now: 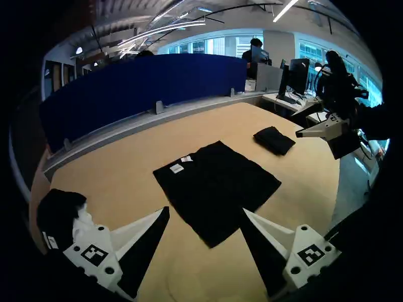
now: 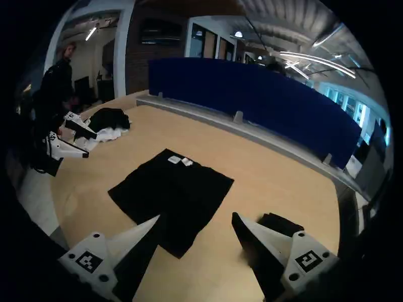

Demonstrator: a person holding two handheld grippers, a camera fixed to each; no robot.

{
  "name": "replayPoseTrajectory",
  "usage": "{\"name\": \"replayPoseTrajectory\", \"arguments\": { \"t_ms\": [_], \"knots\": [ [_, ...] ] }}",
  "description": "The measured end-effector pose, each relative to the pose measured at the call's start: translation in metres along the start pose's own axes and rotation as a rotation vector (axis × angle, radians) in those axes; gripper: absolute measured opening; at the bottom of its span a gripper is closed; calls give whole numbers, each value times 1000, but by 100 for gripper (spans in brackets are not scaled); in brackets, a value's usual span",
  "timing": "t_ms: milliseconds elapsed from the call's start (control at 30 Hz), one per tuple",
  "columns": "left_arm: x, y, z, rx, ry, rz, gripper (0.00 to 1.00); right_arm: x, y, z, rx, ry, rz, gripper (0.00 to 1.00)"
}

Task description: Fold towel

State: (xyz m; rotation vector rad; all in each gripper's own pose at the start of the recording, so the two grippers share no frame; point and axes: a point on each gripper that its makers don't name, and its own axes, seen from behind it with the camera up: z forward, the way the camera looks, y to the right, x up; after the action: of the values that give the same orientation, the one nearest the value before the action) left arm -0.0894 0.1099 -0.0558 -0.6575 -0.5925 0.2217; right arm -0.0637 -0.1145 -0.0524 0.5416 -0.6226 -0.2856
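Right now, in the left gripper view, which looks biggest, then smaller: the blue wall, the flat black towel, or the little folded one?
1. blue wall
2. flat black towel
3. folded towel, though it lies farther away.

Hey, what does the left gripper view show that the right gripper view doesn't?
Left gripper view: black computer monitors on a far desk, and the right gripper held off to the side. Right gripper view: a person in dark clothes standing past the light wooden table, and the left gripper. Both: the flat black towel on that table, and the long blue partition.
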Motion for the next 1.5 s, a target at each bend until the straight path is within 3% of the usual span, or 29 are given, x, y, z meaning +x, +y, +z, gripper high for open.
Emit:
{"name": "replayPoseTrajectory", "arguments": {
  "t_ms": [500, 800, 1100, 1500],
  "knots": [
    [-83, 12, 57, -49, -153, 37, 98, -66, -23, 43, 45, -95, -10, 100],
    [-123, 16, 77, -79, -275, 76, 98, -102, -31, 53, 67, -164, -14, 100],
    [-127, 19, 85, -95, -294, 45, 98, -123, -37, 58, 77, -192, 18, 100],
    [-127, 24, 89, -106, -296, 59, 97, -139, -45, 68, 92, -226, 25, 96]
  ]
}}
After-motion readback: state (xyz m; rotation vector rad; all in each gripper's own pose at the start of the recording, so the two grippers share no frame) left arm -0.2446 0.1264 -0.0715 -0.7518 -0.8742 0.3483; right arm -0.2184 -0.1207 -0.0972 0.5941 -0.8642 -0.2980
